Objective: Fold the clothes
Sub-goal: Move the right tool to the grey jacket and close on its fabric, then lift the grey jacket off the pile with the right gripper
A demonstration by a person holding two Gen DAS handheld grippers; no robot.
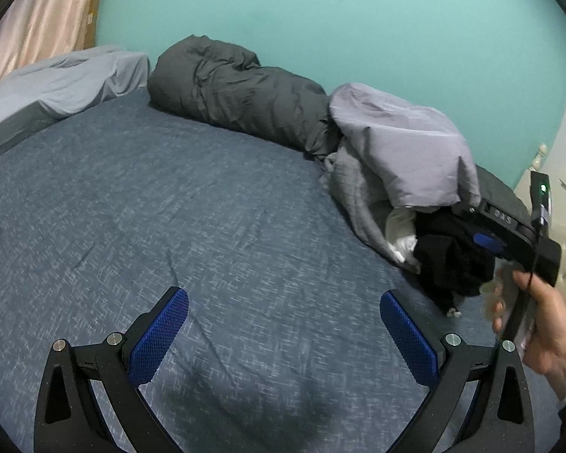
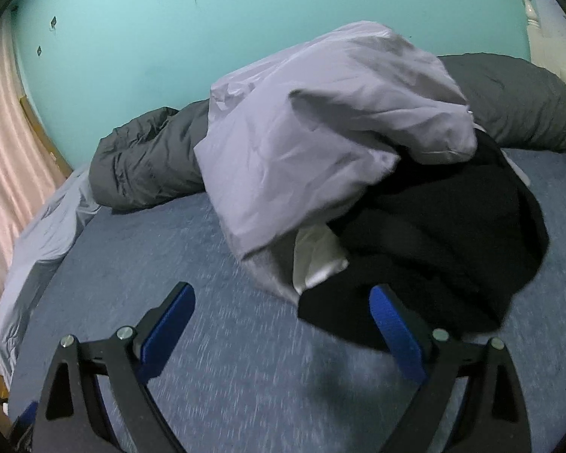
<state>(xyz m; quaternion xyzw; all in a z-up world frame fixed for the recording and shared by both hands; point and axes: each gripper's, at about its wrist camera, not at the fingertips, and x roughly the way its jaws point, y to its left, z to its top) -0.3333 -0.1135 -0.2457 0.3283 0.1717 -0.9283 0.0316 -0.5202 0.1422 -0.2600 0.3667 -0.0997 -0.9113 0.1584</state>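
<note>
The left claw is hovering over the blue-grey heathered bedsheet with its blue-padded fingers spread wide and nothing between them. In the left wrist view, the pile of clothes is lying toward three o'clock: a pale lilac smooth-fabric garment is draping over a light grey knitted piece, with a crumpled white cloth and a rumpled black garment tucked just beneath it. The right claw is reaching into that pile from the three o'clock edge, held by a bare hand. Its own camera is showing the right claw standing open too (the frame is motion-blurred), with the black garment lying just beside its right finger; whether they are touching I cannot tell. A dark grey rolled duvet is lying along the teal wall at twelve o'clock, and a light grey pillow is sitting at ten o'clock.
</note>
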